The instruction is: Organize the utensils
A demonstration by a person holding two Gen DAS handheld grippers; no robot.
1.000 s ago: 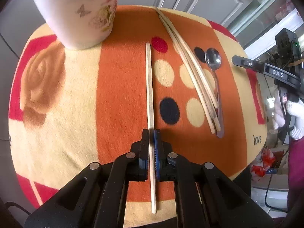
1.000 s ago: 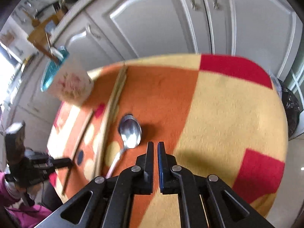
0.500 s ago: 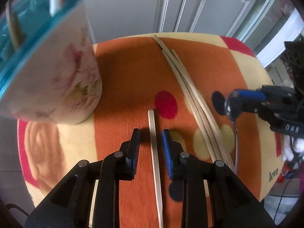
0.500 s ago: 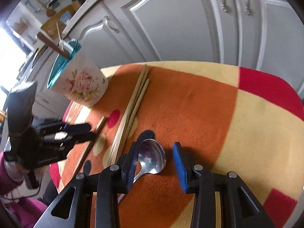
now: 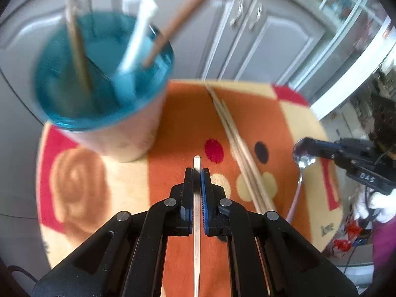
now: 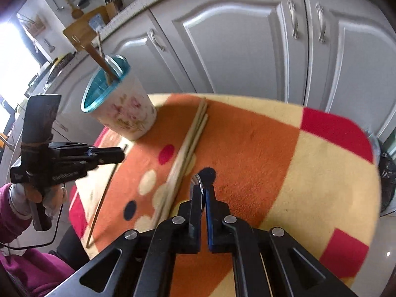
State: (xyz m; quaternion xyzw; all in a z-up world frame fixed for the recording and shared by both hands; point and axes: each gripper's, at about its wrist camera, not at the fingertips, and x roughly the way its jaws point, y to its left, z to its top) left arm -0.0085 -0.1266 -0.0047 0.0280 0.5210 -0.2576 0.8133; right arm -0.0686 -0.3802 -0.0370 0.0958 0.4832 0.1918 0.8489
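Observation:
My left gripper (image 5: pixel 197 173) is shut on a single wooden chopstick (image 5: pixel 197 222), near its far tip, lifted above the cloth. In the right wrist view this gripper (image 6: pixel 118 154) holds the chopstick (image 6: pixel 101 198) slanting down. My right gripper (image 6: pixel 203 188) is shut on a metal spoon (image 6: pixel 198 180) at its bowl; the left wrist view shows the spoon (image 5: pixel 303 158) raised with the handle hanging down. A floral cup with a teal rim (image 5: pixel 104 94) (image 6: pixel 118 109) holds several utensils. Several chopsticks (image 5: pixel 242 153) (image 6: pixel 190 143) lie together on the cloth.
The round table wears an orange, cream and red cloth (image 6: pixel 272 168) with dots. Grey cabinet doors (image 6: pixel 235 49) stand close behind the table. The person's gloved hand (image 6: pixel 37 193) holds the left gripper at the table's left edge.
Both grippers went from open to shut: the left closed on the single chopstick and lifted it, the right closed on the spoon bowl and raised it. The cup now looms closer.

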